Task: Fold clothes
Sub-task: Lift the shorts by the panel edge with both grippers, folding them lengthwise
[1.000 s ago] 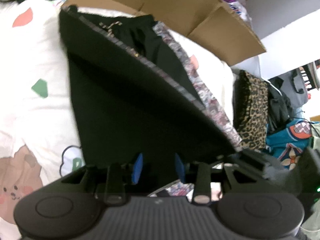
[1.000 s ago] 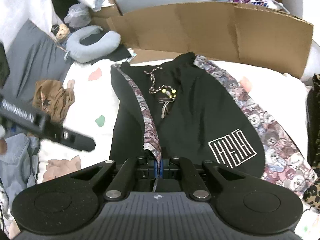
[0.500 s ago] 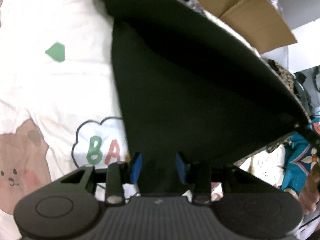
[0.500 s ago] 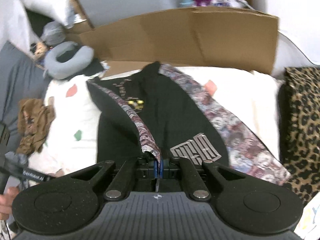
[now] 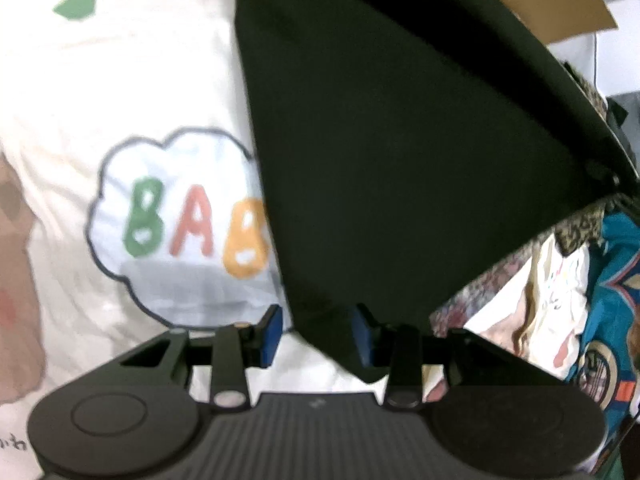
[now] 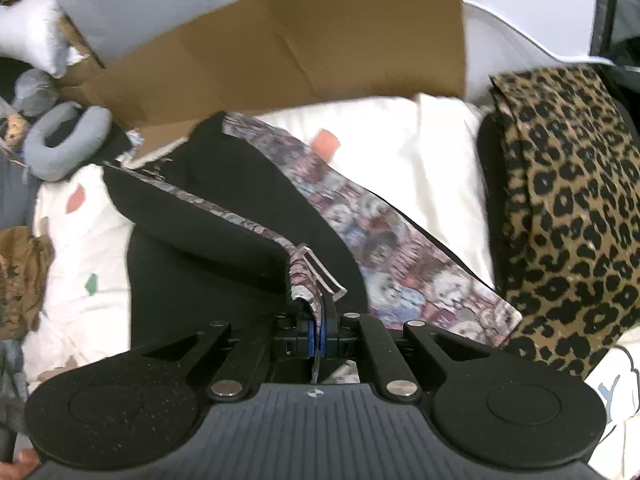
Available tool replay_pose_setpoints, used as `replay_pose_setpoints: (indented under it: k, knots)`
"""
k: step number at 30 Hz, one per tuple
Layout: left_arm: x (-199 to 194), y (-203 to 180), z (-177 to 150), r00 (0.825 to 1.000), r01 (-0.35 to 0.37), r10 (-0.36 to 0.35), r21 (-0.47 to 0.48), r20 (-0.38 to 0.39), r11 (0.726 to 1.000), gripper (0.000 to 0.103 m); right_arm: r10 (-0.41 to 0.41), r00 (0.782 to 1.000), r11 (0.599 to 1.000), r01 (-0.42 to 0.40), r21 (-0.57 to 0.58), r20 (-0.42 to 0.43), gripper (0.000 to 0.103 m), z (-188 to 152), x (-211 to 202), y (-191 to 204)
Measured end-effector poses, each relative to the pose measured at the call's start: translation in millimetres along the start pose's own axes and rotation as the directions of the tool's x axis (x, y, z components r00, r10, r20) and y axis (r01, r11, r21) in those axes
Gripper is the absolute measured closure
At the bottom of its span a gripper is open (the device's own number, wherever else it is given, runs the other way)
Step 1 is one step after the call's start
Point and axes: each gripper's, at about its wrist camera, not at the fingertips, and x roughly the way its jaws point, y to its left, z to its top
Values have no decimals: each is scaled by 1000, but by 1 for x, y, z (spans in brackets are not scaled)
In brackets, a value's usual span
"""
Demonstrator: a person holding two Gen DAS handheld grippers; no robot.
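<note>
The bed had a white sheet [image 6: 432,152] with little coloured shapes and a cartoon cloud reading "BAB" [image 5: 176,220]. Black trousers [image 6: 192,264] with bear-print side stripes lay across the middle of it. A leopard-print cloth [image 6: 568,208] sat on the right, with a flattened cardboard box [image 6: 304,48] along the far edge.

A: How is the right gripper [image 6: 319,332]?

B: Pitched steeply down, its blue pads pressed together on a cloth edge [image 6: 308,280] pinched between them.

A: And the left gripper [image 5: 318,334]?

B: It also points steeply down. Its jaws stand partly apart, and black cloth [image 5: 400,160] hangs between the pads [image 5: 272,332] without either one visibly pressing on it.
</note>
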Motion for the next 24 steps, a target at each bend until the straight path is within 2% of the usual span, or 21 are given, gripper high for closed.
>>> replay_pose_setpoints:
  k: [6,9,15,24]
  knots:
    - [23,-2,-16,999,45,-46,-8,-30,999,63,-27,998,997,31,69,-59,102,-13,35,-26]
    - [33,-1,-24,997,74,-74,-16,-35,997,57,-47,996,995,54,80,-81,102,-18,49,-34]
    - [34,6,-32,994,109,-108,-57,15,992,55,-68,991,991,81,108,-119,100,-29,69,-51]
    - [25,25,-38,981,180,-164,-152,107,972,55,-53,993,989,67,131,-106,96,-30,73,-55]
